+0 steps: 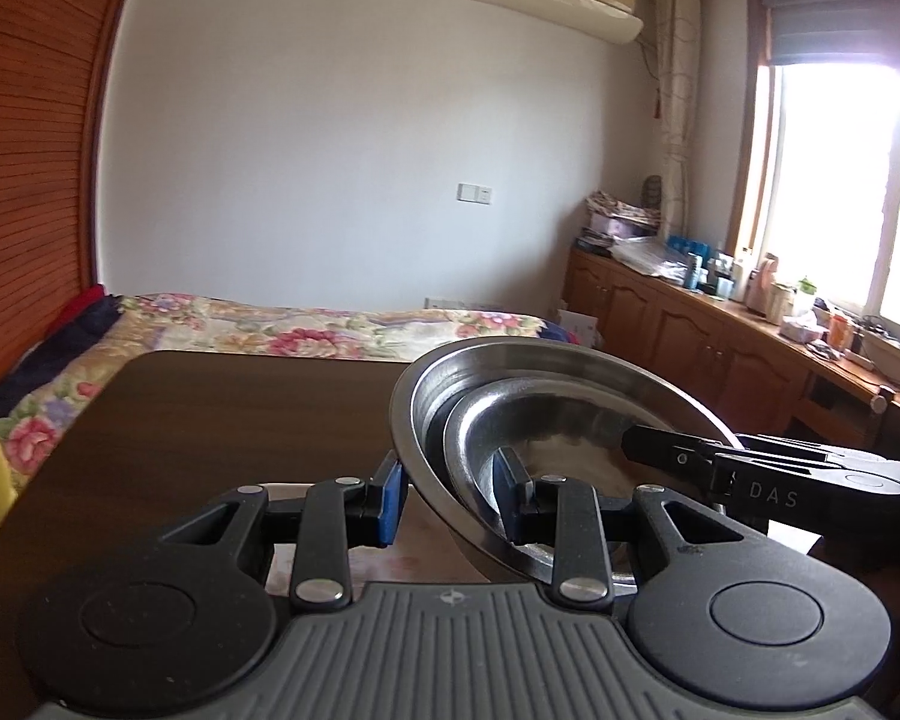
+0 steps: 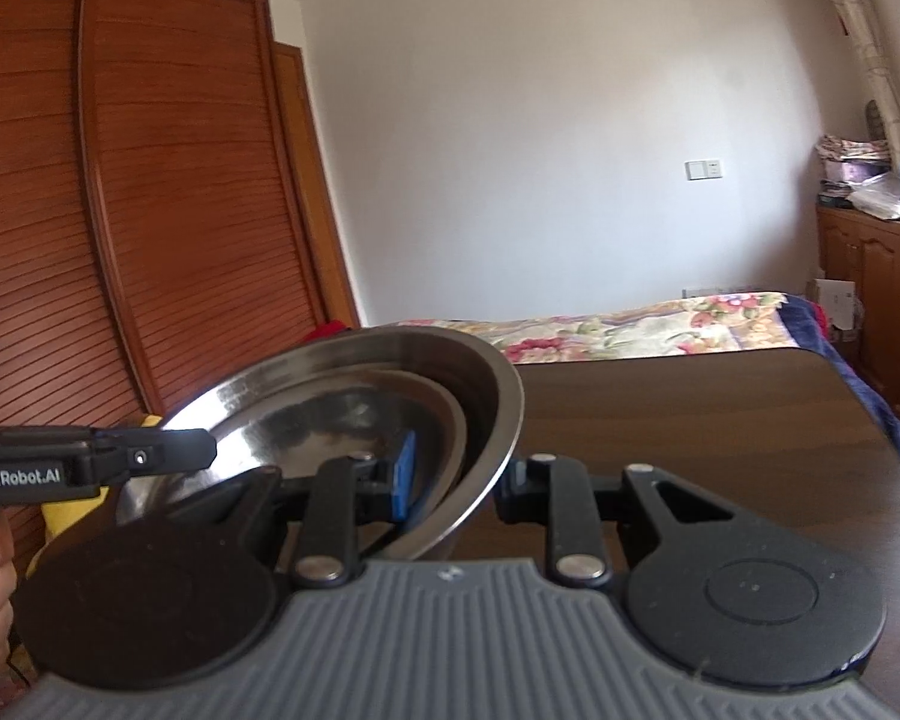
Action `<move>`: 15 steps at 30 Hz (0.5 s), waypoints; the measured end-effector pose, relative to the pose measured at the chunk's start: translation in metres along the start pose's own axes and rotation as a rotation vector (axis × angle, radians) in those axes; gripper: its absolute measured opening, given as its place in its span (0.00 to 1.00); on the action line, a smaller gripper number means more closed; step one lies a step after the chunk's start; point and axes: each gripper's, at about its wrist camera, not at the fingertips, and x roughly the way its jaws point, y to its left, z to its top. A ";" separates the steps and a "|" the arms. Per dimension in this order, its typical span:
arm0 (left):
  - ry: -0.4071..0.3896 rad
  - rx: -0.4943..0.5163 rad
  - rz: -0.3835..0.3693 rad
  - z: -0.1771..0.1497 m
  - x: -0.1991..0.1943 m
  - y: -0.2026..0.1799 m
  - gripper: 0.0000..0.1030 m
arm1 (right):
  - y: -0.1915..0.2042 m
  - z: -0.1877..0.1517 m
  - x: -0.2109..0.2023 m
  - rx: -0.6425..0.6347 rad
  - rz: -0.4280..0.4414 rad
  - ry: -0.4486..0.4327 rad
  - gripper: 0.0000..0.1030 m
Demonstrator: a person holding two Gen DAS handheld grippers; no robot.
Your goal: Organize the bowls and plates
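Lifting the big steel bowl [image 1: 510,372] level matters, since the smaller bowl [image 1: 546,438] nested inside could slide. Left gripper [image 1: 450,501] and right gripper [image 2: 459,480] each have fingers pinching opposite sides of the big bowl's rim, above the dark worktop [image 1: 222,414]. Keep both heights matched. Readable writing: "DAS" and "GenRobot.AI" on the grippers.

Two nested bowls [image 1: 546,396] look like shiny brushed steel, on a smooth dark wood-grain table [image 1: 222,420].
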 end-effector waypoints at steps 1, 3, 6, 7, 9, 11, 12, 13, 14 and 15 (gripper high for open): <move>-0.003 -0.010 0.007 0.000 -0.002 0.005 0.57 | 0.003 0.000 0.002 -0.001 0.009 0.004 0.27; -0.003 -0.017 0.023 0.001 -0.004 0.013 0.57 | 0.011 0.001 0.007 -0.005 0.022 0.011 0.27; -0.006 -0.030 0.041 0.001 -0.008 0.024 0.57 | 0.021 0.001 0.013 -0.018 0.040 0.021 0.27; -0.006 -0.036 0.047 0.000 -0.009 0.027 0.57 | 0.024 0.000 0.015 -0.020 0.046 0.025 0.27; -0.007 -0.046 0.059 -0.001 -0.010 0.035 0.57 | 0.029 -0.001 0.019 -0.024 0.058 0.035 0.27; -0.008 -0.056 0.068 -0.002 -0.012 0.040 0.57 | 0.035 -0.002 0.023 -0.032 0.067 0.045 0.27; -0.008 -0.062 0.075 -0.003 -0.013 0.044 0.57 | 0.038 -0.003 0.025 -0.038 0.071 0.051 0.27; -0.007 -0.067 0.080 -0.004 -0.014 0.047 0.57 | 0.041 -0.005 0.028 -0.043 0.075 0.057 0.27; -0.006 -0.073 0.085 -0.005 -0.014 0.049 0.57 | 0.043 -0.006 0.029 -0.048 0.077 0.062 0.27; -0.003 -0.077 0.089 -0.007 -0.014 0.052 0.57 | 0.046 -0.007 0.031 -0.052 0.080 0.067 0.27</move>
